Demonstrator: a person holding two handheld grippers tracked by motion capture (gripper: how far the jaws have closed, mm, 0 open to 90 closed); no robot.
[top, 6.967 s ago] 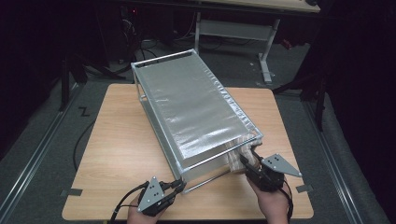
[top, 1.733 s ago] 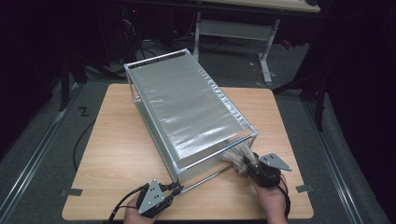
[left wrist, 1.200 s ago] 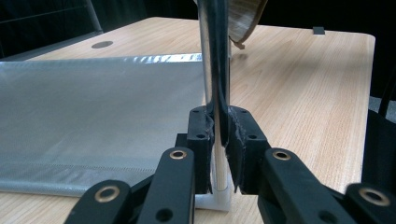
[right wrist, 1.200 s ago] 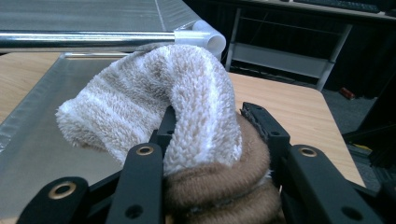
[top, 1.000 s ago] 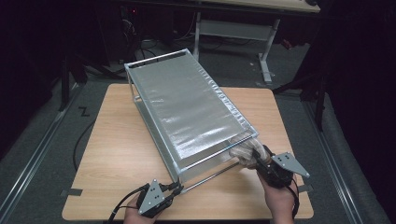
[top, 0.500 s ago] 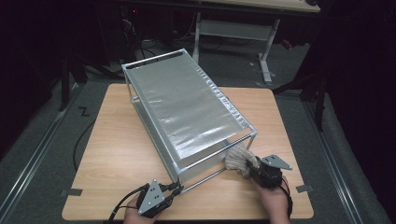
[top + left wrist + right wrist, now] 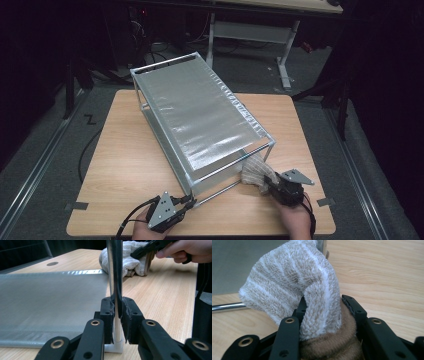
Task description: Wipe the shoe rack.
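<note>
1. The rack (image 7: 200,115), a metal frame with silvery mesh shelves, lies on its side across the wooden table (image 7: 125,165). The step in hand looks like wiping its near-right corner post (image 7: 270,147).
2. The left gripper (image 7: 117,311) is clamped on the near-left upright post (image 7: 114,270), its pads pinching the tube low down, close to the white foot. That hold is best kept firm so the frame cannot slide while the cloth rubs.
3. The right gripper (image 7: 325,308) is closed on a bunched striped towel (image 7: 294,280) (a thick wad, so the jaws stand fairly wide). The towel sits on the table just beside the near-right corner.
4. To wipe well, I judge the loose end should press against the post, with strokes running along the tube.
5. The push should stay light, lest the rack pivot about the clamped post.
</note>
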